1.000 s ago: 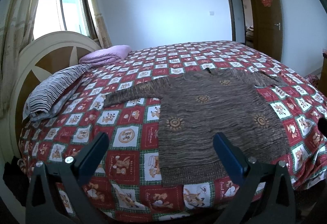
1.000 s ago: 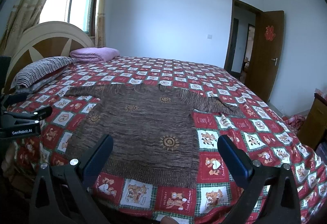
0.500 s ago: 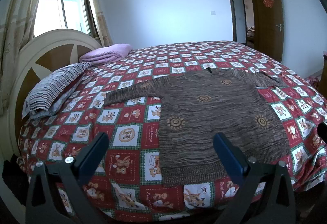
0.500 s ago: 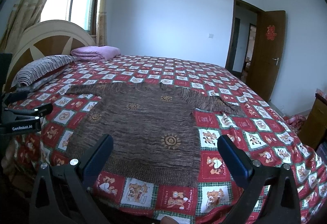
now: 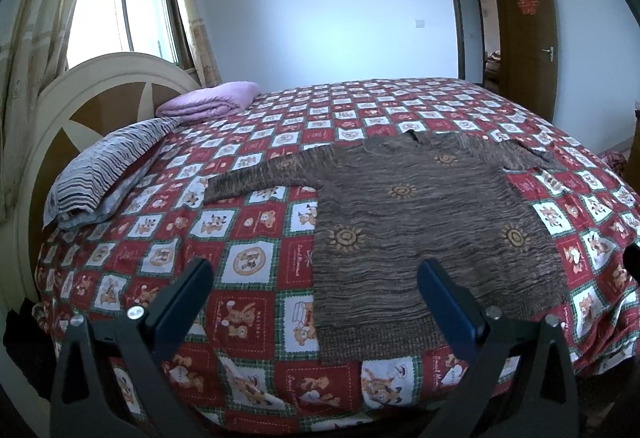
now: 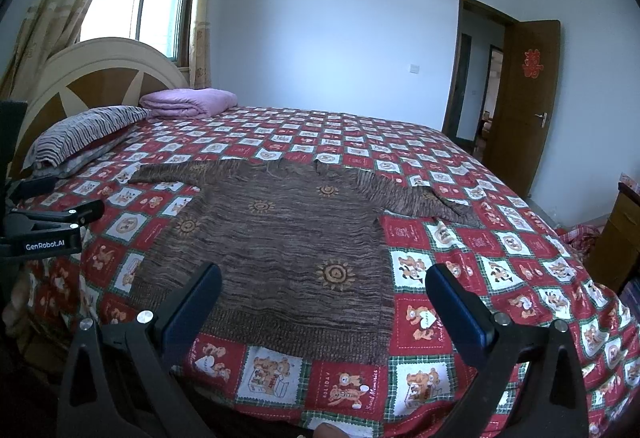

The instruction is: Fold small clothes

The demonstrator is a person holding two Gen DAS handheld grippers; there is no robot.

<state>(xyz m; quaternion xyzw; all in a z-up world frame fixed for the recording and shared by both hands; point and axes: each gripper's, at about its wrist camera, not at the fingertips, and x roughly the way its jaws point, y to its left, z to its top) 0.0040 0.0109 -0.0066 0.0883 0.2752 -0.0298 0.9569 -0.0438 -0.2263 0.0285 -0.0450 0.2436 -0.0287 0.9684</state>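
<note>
Right now your left gripper (image 5: 316,278) hangs just short of the near edge of the bed, its two blue-padded fingers (image 5: 184,298) spread wide apart with nothing between them. Your right gripper (image 6: 323,286) is in the same state: fingers (image 6: 456,310) wide apart, holding nothing, poised over the bed's near edge.

The sweater (image 5: 420,222) you are to fold lies flat on the bedspread (image 5: 248,262), a brown knit with small sun-like motifs. Its hem faces you, close to the near edge of the bed, and its neck points away toward the far wall. Both sleeves are stretched out sideways: one reaches left toward the striped pillow (image 5: 104,174) without touching it, the other runs right toward the side of the bed nearest the door (image 6: 520,106).

From the right wrist view, the sweater's hem (image 6: 280,330) lies mostly between your right fingers, and the left gripper shows at the left margin, level with the sweater's left side. A folded purple blanket (image 6: 188,102) sits at the headboard (image 6: 100,66), well apart from the sweater.
</note>
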